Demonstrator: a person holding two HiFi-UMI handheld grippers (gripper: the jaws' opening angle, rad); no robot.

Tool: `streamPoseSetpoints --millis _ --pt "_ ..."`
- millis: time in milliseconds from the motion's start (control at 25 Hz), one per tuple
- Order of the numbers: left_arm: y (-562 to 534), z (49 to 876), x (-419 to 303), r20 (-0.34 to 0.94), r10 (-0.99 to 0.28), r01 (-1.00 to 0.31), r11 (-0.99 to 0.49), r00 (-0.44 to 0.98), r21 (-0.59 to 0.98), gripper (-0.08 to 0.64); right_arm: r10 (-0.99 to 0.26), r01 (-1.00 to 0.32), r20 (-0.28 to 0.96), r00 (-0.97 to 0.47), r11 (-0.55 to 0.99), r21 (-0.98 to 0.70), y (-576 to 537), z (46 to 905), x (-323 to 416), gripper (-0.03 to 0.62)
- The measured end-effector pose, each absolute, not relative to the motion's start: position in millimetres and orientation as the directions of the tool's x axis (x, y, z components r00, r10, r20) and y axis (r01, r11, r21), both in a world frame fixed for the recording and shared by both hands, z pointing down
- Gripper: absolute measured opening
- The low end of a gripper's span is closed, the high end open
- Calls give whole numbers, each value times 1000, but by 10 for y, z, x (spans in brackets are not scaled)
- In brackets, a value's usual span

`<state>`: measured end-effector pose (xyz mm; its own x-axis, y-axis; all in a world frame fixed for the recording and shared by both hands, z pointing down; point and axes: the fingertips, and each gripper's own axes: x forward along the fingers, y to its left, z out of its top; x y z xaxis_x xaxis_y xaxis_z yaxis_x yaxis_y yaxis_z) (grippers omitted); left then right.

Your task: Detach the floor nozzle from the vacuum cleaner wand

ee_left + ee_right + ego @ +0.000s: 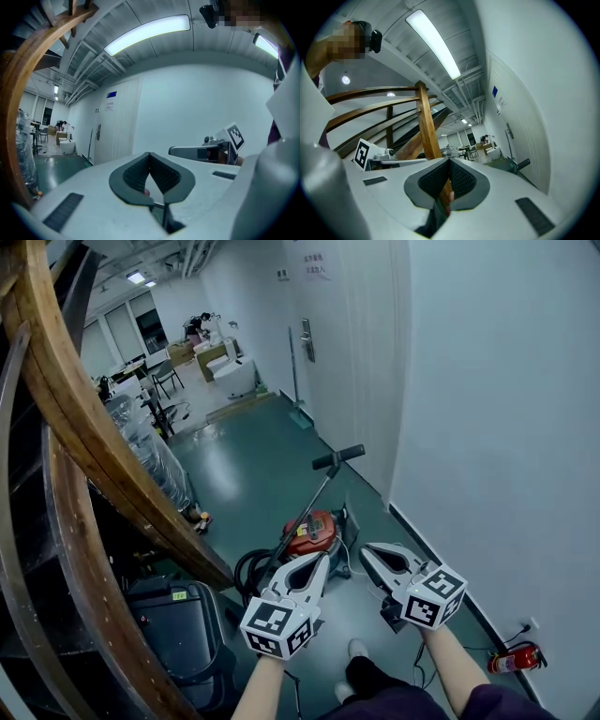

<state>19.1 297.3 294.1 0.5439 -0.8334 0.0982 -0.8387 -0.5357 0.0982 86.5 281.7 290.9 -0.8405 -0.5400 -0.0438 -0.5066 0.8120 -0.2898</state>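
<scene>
A red canister vacuum cleaner (313,531) sits on the green floor by the white wall. Its thin wand (305,512) slants up to a black handle (337,457), also seen as a dark bar, the handle (520,164), in the right gripper view. A black hose (247,567) coils at the canister's left. I cannot make out the floor nozzle; the wand's lower end is hidden behind my left gripper. My left gripper (324,557) (150,153) and right gripper (364,549) (450,160) hover side by side above the canister, both shut and holding nothing.
A curved wooden stair rail (89,437) fills the left. Below it stands a black case (173,615). A fire extinguisher (514,659) lies by the wall at lower right. My shoe (357,649) is just behind the grippers. A closed door (309,334) is farther along the wall.
</scene>
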Motion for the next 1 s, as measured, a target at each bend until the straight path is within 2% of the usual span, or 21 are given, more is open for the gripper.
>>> streamPoseSetpoints --millis 1000 --pt "1224 3210 96 186 -835 -855 -504 518 121 5 -499 -455 -1 -867 791 -409 1039 3344 848 18"
